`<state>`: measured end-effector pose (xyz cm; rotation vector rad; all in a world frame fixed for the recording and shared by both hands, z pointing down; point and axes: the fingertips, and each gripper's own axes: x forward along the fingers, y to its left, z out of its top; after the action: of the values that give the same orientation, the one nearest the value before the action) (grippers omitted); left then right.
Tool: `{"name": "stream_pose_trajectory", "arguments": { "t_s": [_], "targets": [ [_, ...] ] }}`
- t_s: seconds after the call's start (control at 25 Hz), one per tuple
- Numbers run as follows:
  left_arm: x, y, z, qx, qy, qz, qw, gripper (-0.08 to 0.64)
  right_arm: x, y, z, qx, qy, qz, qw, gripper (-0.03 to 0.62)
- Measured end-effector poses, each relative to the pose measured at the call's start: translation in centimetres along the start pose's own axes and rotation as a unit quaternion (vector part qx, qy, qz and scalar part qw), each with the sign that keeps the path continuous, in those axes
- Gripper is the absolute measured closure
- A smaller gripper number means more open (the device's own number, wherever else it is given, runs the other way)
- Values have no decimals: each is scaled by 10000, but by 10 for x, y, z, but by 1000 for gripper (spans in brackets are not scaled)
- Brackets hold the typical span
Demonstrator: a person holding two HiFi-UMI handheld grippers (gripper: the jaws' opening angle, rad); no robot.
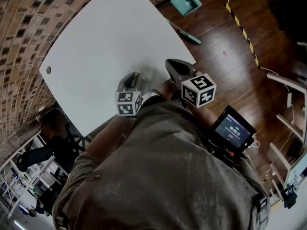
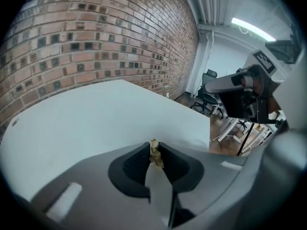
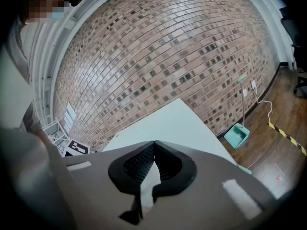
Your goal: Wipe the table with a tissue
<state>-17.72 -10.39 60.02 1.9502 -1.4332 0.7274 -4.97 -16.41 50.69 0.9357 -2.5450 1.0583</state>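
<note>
The white table [image 1: 110, 37] fills the upper left of the head view, and both grippers hover over its near edge. My left gripper [image 1: 135, 74] is shut, and in its own view a small crumpled tan scrap of tissue [image 2: 155, 156] is pinched at the jaw tips [image 2: 154, 146]. My right gripper [image 1: 169, 62] sits just right of it, jaws closed together. In the right gripper view [image 3: 154, 143] nothing shows between them. The bare tabletop [image 2: 96, 114] stretches ahead of the left jaws. Beyond the right jaws, the tabletop [image 3: 168, 123] runs to a corner.
A brick wall [image 2: 96, 42] borders the table's far side. A teal dustpan [image 1: 186, 3] lies on the wood floor past the table's right corner, near striped floor tape [image 1: 242, 30]. A small round cap [image 1: 48, 70] sits in the table's left corner. Office chairs [image 1: 48, 150] stand lower left.
</note>
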Motion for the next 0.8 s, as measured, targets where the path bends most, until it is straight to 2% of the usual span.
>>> {"name": "stream_pose_trajectory", "arguments": {
  "t_s": [0.16, 0.44, 0.6, 0.8],
  "targets": [
    [-14, 3, 9, -123, -210, 47, 9997, 505, -2, 12, 5, -147, -61, 8, 9999, 580],
    [-62, -3, 30, -411, -945, -26, 9947, 505, -9, 51, -6, -343, -125, 84, 9993, 580],
    [-95, -5, 23, -579, -1214, -116, 9908, 505, -14, 79, -26, -404, -84, 107, 9991, 580],
    [-127, -10, 2, -787, -1335, -175, 9878, 505, -31, 103, -51, -406, -39, 75, 9991, 580]
  ]
}}
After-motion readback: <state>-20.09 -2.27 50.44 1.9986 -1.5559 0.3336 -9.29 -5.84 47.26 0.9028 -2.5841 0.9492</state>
